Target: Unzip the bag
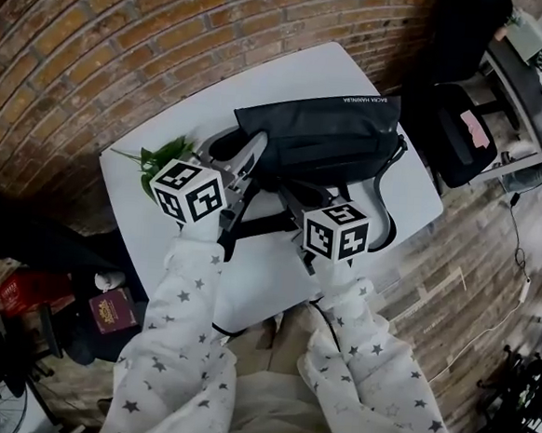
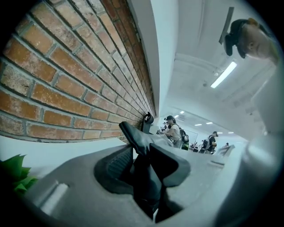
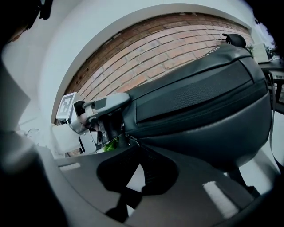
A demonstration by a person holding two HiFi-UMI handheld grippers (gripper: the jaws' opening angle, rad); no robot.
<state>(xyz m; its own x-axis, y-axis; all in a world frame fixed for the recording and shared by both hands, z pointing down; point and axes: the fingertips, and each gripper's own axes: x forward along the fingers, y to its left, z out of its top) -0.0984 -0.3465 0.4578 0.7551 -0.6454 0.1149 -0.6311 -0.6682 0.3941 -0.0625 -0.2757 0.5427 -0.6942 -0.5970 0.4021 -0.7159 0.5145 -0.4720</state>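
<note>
A black bag [image 1: 324, 131] lies on its side across the white table [image 1: 266, 285], its long side along the brick wall. My left gripper [image 1: 255, 152] is at the bag's left end, and in the left gripper view a fold of the bag's fabric [image 2: 133, 135] stands pinched between the jaws of my left gripper [image 2: 142, 153]. My right gripper [image 1: 288, 188] reaches in at the bag's near edge. Seen from the right gripper view, the right gripper [image 3: 138, 148] has its tips together at the small zipper pull [image 3: 129, 139] under the bag [image 3: 199, 102]. The left gripper [image 3: 102, 106] shows just beyond.
A green plant sprig [image 1: 164, 156] lies left of the bag. The bag's black strap [image 1: 384, 210] loops over the table at the right. A brick wall [image 1: 126, 41] runs behind the table. A dark chair [image 1: 464, 133] stands to the right. People [image 2: 175, 131] are far off.
</note>
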